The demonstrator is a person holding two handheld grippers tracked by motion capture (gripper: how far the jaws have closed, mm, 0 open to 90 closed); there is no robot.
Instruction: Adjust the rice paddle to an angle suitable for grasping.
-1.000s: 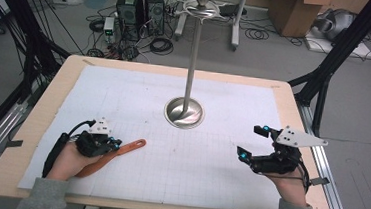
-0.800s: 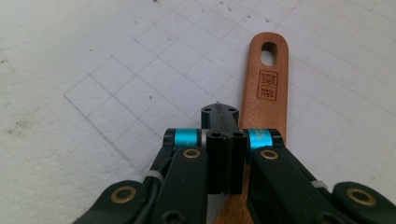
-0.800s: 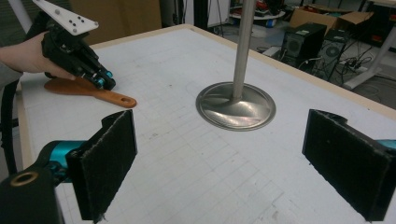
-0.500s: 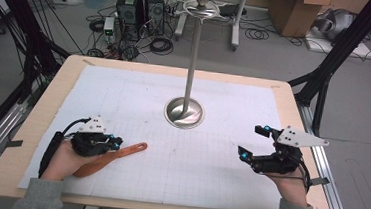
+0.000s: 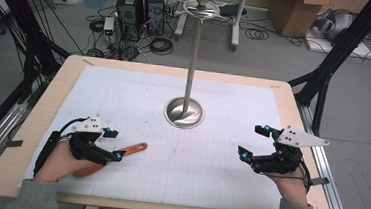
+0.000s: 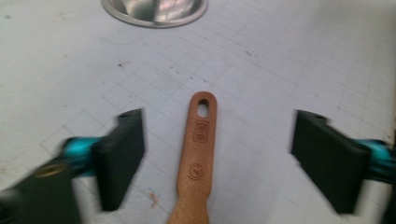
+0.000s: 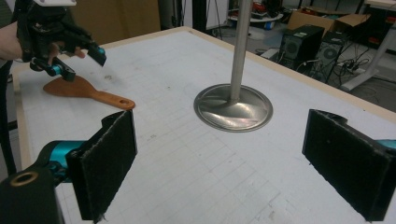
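While the left gripper (image 5: pixel 111 144) hovers over the near-left part of the table (image 5: pixel 30 137), its 2 black jaws stand spread wide, 1 on each side of the wooden spatula (image 5: pixel 119 154) and touching neither side of it. Seen from the left gripper view, the spatula's handle (image 6: pixel 198 140) runs straight up the middle between the jaws, its hanging hole at the far end and a small stamped mark lower down, with bare gridded paper showing between the wood and each pad. From the right gripper view the spatula's broad blade (image 7: pixel 70 87) lies flat on the white grid mat (image 5: pixel 210 151) directly beneath the left gripper (image 7: pixel 79 58), and the handle points toward the table's middle. A person's left hand (image 5: pixel 61 160) holds that gripper from the near edge. Well apart, at the near-right part of the mat, the right gripper (image 5: pixel 255 142) is held by the right hand (image 5: pixel 288 180), its jaws likewise spread wide and holding nothing. Farther back, near the table's centre, stands a metal stand (image 5: pixel 191 70) with a round dished base (image 5: pixel 185 113), an upright pole and a ball top.
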